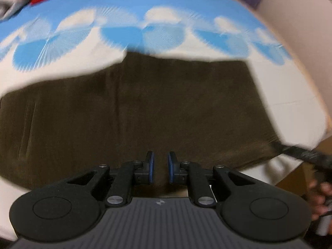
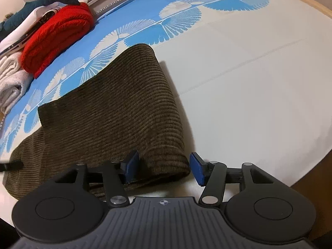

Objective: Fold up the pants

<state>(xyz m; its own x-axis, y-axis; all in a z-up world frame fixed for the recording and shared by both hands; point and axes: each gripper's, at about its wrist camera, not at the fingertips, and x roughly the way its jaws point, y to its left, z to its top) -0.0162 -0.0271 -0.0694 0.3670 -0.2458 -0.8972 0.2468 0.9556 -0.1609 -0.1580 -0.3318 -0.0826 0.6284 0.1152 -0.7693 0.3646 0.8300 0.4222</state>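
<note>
underneath, ribbed brown corduroy pants (image 2: 116,112), right tongs (image 2: 164,169) wide astride the fold, left tongs (image 1: 160,167) narrow, empty

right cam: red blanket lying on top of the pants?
No. The red blanket sits folded apart from the brown pants, with blue patterned bedsheet between them.

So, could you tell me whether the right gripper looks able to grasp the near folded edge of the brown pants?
Probably yes: the right gripper is open and the pants' folded edge already lies between its fingers.
</note>
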